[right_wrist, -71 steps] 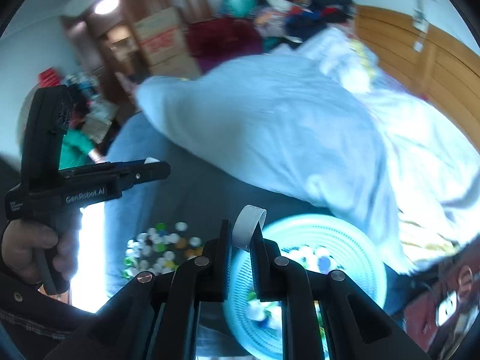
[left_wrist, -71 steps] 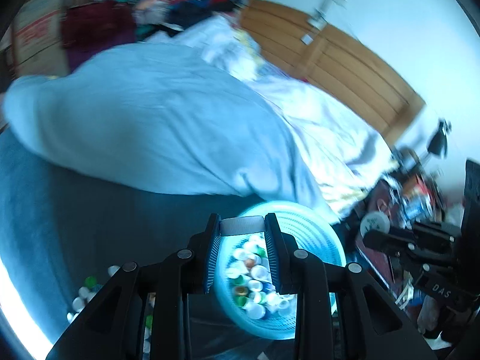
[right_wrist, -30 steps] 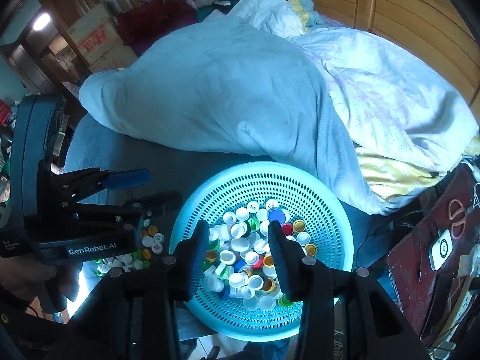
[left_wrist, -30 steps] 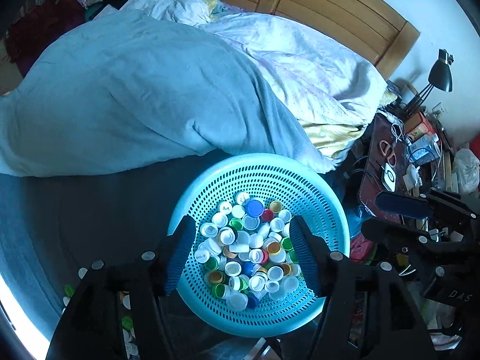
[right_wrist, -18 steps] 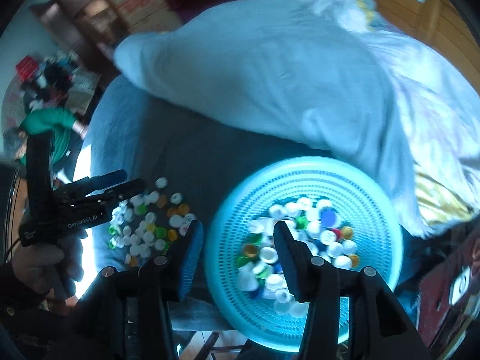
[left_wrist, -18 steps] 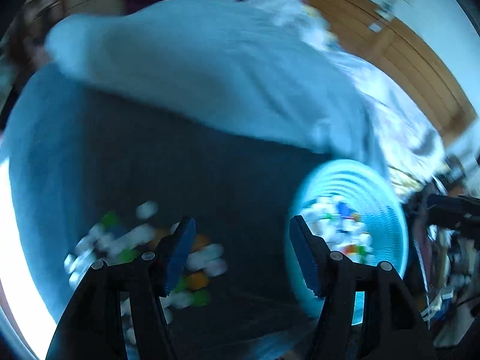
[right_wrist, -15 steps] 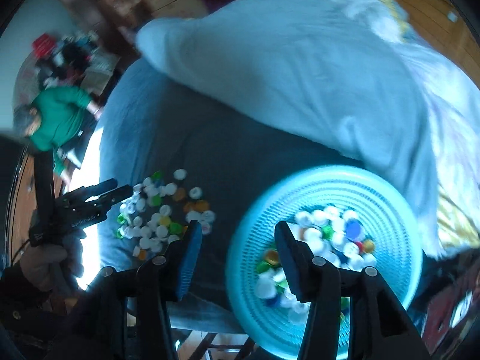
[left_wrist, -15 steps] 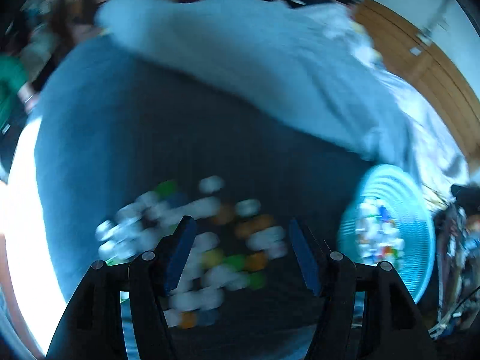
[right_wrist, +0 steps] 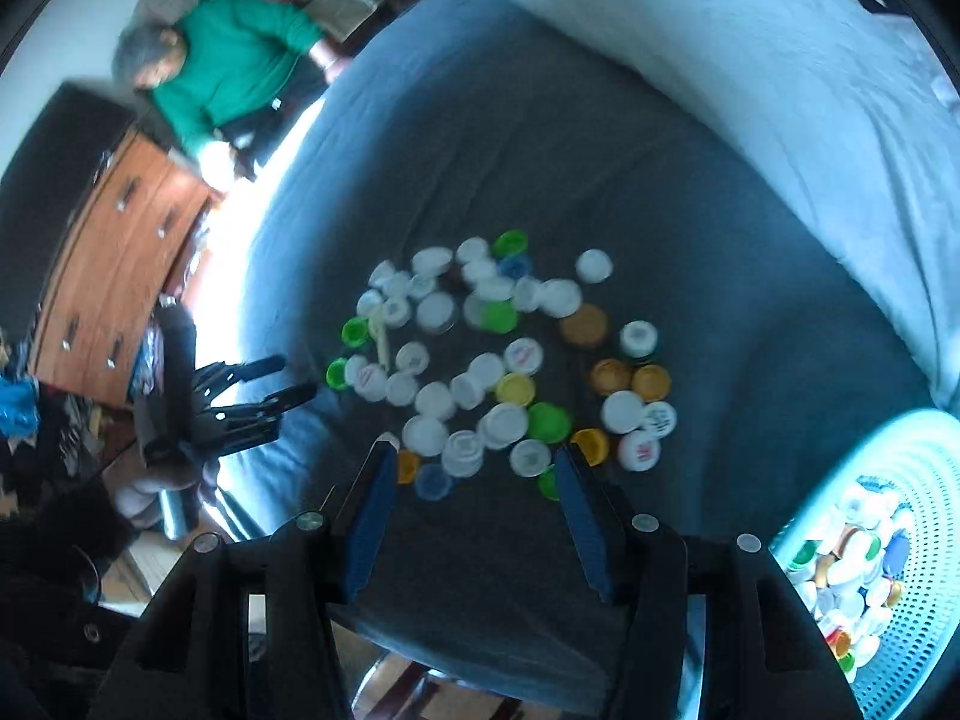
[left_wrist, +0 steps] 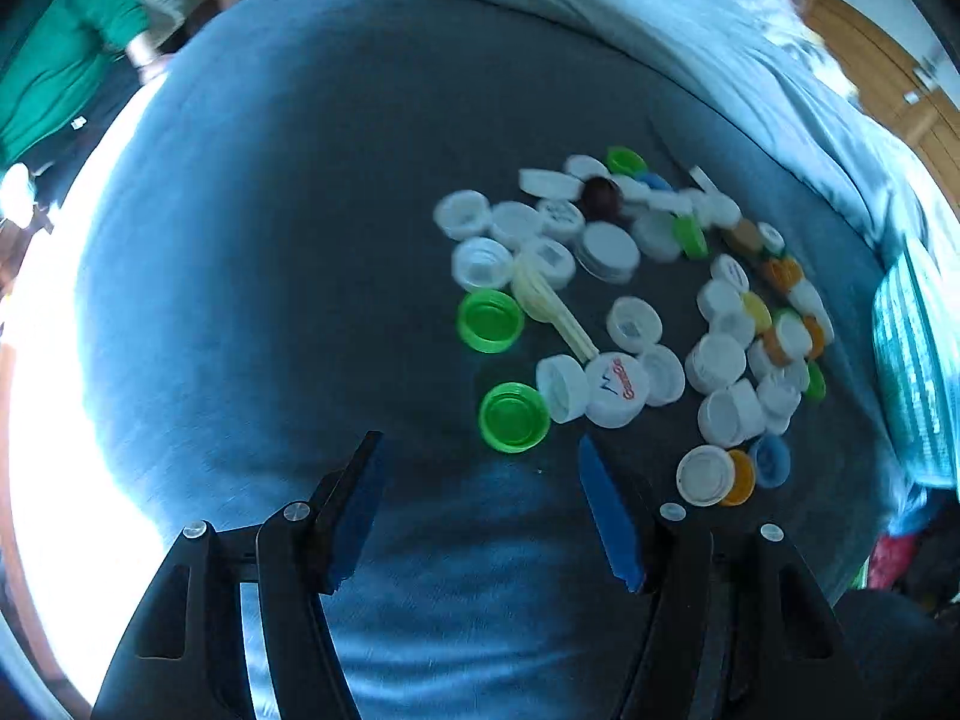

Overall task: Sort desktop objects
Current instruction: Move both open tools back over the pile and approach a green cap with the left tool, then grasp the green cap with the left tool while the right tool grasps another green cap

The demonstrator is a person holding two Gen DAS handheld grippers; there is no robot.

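The left gripper is hanging over the dark blue bed cover with its blue-padded jaws spread wide and nothing between them. Just beyond its fingertips a green cap is lying open side up, touching a white cap on its right. A second green cap is sitting a little farther out, beside a cream plastic scoop that is lying across the pile. The loose bottle caps, mostly white with some green, orange, yellow and blue, are spreading from there toward the cover's right side, where the rim of the turquoise basket is showing.

The right gripper is also standing released, jaws apart and empty, and is pointing down at the near edge of the same bottle caps. A white cap and a pale blue cap are lying just past its fingertips. The turquoise basket is resting at the cover's near right corner, already holding a heap of caps. A pale quilt is covering the far side of the bed. In the right wrist view the left gripper is hovering at the cover's left edge. Beyond that edge a person in a green top is standing near a wooden dresser.
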